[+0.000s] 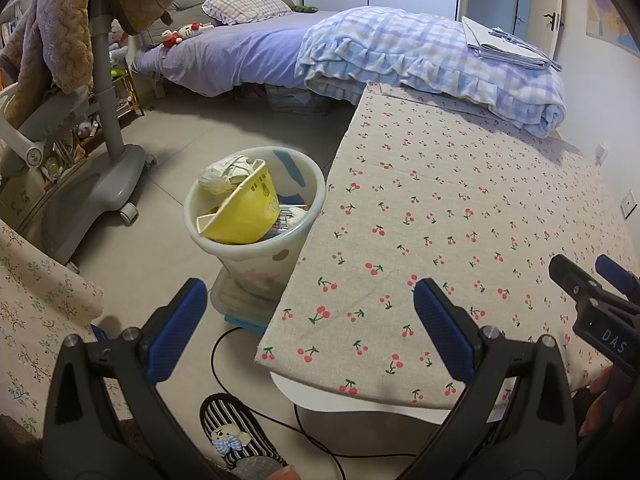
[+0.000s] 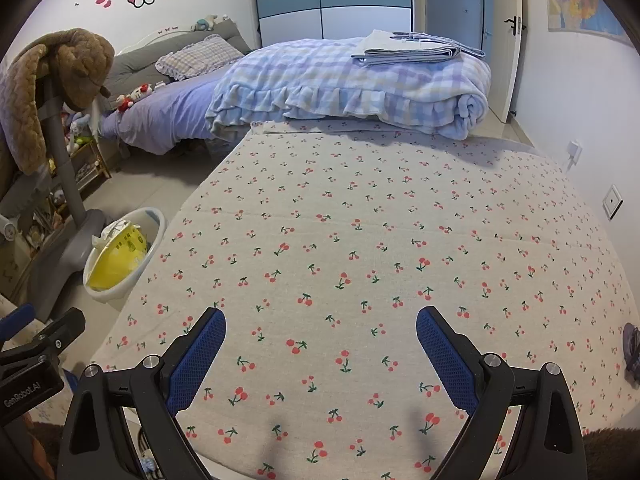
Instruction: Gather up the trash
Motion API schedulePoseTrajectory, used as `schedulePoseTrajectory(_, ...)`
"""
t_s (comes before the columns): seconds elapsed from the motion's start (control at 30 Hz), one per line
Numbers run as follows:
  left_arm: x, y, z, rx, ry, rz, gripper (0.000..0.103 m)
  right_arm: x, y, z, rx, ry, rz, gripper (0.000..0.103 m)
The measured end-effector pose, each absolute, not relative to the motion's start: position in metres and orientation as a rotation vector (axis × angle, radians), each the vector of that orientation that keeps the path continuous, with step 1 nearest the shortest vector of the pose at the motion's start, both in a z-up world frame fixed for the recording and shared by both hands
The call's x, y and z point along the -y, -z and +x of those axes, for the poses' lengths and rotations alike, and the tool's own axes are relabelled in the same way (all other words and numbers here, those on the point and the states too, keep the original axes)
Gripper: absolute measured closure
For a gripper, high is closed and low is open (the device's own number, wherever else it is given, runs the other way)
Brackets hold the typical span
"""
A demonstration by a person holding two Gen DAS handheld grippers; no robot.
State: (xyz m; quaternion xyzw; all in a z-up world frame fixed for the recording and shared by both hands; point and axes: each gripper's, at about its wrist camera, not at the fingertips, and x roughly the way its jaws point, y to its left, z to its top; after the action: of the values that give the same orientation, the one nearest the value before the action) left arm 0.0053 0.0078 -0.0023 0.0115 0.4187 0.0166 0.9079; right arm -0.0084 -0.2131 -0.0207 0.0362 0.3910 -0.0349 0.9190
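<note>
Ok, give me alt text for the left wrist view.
Open left gripper hovers over the edge of a cherry-print tablecloth, beside a white trash bin on the floor holding a yellow paper bowl and crumpled paper; bed behind.

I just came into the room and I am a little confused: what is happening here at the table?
A person holds two grippers above a table with a cherry-print cloth, collecting trash. Both the left gripper and the right gripper have their jaws open and hold nothing. Beside the table's edge, a white bin on the floor already holds a yellow package and crumpled paper. No loose trash shows on the cloth, apart from a dark object at the right edge, too cut off to identify.
</note>
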Motion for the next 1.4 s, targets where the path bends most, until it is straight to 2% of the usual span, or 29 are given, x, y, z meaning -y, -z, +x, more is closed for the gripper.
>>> schedulePoseTrajectory(1.4,-0.0081,0.0021,0.0045,-0.869,-0.028,0.013,0.001,0.2100,0.0228,-0.0081,-0.808,0.069,0.078,0.005)
